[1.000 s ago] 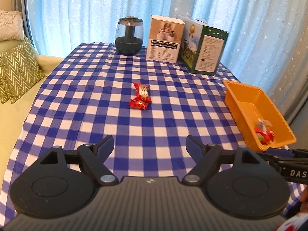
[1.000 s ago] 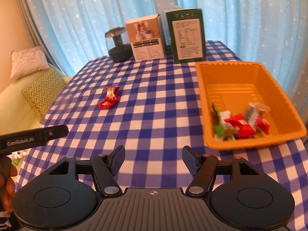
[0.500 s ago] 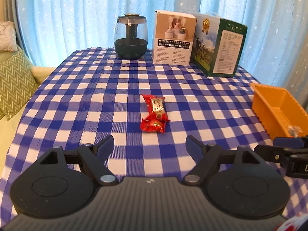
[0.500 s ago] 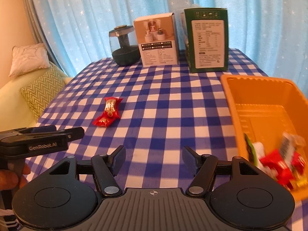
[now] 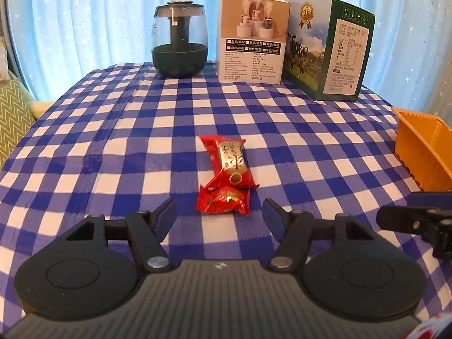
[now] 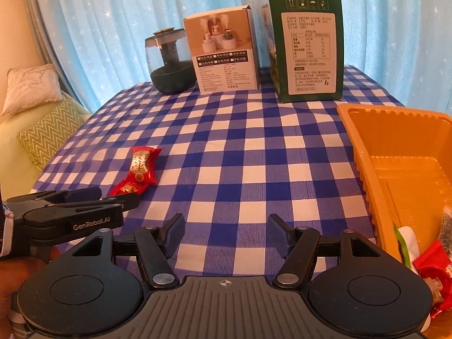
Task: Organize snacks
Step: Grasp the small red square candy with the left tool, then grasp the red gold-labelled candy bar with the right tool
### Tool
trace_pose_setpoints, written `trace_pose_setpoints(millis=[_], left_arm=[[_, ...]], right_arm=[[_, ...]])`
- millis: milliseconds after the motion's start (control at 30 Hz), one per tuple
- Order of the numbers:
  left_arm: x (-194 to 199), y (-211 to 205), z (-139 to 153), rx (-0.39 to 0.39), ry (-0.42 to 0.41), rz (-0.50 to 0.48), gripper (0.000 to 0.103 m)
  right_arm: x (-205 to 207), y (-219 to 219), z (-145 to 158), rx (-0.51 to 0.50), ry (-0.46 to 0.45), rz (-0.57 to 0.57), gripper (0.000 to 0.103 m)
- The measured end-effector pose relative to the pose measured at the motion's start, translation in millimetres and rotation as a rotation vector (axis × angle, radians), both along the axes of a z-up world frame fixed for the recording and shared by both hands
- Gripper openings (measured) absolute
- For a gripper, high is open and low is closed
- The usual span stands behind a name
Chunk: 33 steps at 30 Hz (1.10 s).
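Lining my left hand-held gripper up with the red snack, lying on the counter just ahead between wide jaws; my right hand-held gripper is hanging empty, jaws wide, beside the orange tray

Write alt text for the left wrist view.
The open left gripper points at a red snack packet lying just ahead on a blue checked tablecloth. A jar and two boxes stand behind it.

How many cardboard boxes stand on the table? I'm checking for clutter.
2, both at the far edge by the curtain: a white humidifier box and, touching its right side, a green milk box. None seem hidden.
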State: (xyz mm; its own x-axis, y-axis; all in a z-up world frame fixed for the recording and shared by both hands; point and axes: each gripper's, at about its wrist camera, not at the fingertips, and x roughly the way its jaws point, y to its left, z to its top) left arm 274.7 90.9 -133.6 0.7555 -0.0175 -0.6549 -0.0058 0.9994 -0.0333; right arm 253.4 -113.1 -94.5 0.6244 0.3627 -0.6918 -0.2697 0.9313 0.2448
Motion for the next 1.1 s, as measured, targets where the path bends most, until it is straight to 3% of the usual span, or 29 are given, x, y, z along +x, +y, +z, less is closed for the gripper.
trace_pose_setpoints(millis=[100, 233, 467, 767, 1000, 1100], left_arm=[[5, -4, -2, 0.009, -0.018, -0.01, 0.063], [11, -8, -8, 0.024, -0.005, -0.016, 0.048], [12, -6, -10, 0.025, 0.006, -0.018, 0.033], [-8, 11, 8, 0.033, 0.032, -0.006, 0.03], [-36, 52, 24, 0.045, 0.005, 0.081, 0.03], [-39, 71, 23, 0.017, 0.001, 0.136, 0.03]], right_arm=[[3, 2, -2, 0.0, 0.001, 0.0, 0.065], [6, 3, -3, 0.004, 0.004, -0.006, 0.065], [10, 6, -4, 0.007, 0.003, -0.006, 0.065], [13, 19, 4, 0.015, -0.013, 0.031, 0.065], [24, 57, 5, 0.039, -0.048, 0.114, 0.065], [31, 76, 2, 0.046, -0.062, 0.147, 0.065]])
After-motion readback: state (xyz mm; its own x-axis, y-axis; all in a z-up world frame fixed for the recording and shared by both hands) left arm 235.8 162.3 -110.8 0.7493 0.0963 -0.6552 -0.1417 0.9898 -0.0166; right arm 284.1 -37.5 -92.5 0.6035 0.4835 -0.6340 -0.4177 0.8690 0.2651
